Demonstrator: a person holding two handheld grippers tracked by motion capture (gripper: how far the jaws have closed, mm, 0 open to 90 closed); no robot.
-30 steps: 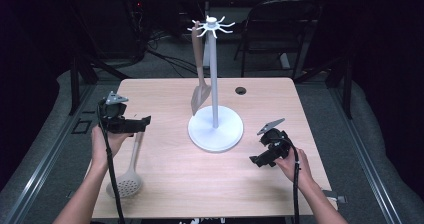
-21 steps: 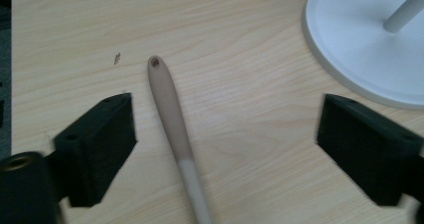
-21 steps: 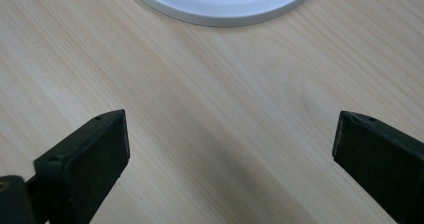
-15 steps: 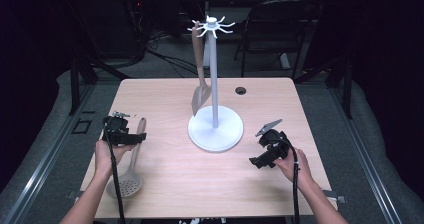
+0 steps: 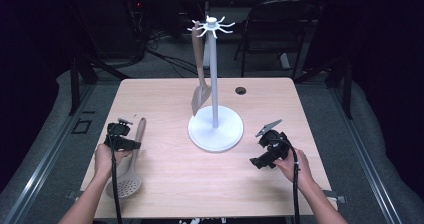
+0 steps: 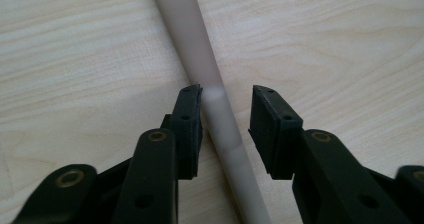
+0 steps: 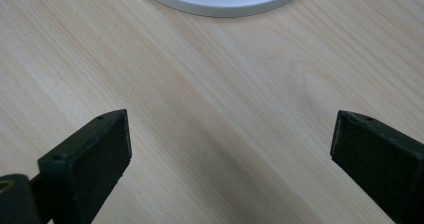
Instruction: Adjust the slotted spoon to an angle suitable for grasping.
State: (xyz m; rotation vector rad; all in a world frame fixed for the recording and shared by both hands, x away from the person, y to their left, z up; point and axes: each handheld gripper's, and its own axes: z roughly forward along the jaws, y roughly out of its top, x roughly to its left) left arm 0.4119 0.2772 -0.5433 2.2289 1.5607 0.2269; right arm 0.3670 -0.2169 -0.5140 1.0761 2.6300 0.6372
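The left hand-held gripper (image 6: pixel 226 111) has just been closing around the handle of the slotted spoon (image 6: pixel 200 69) lying on the bench (image 5: pixel 165 184); one pad seems to touch it, the other stands apart; the right hand-held gripper (image 7: pixel 227 149) is spread wide near the white stand (image 5: pixel 215 129).

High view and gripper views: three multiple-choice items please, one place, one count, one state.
1. Where does the taupe plastic slotted spoon lie?
A. left side of the pale wooden table
B. on the rack's base
C. on the floor
2. How many utensils hang on the white hook rack?
A. none
B. one
C. three
3. The right gripper's jaws are:
A. shut
B. gripping the rack
C. open

A: it lies flat there, and the left gripper's jaws have just been closing around its handle.
B: one taupe spatula hangs.
C: a wide gap over bare wood.
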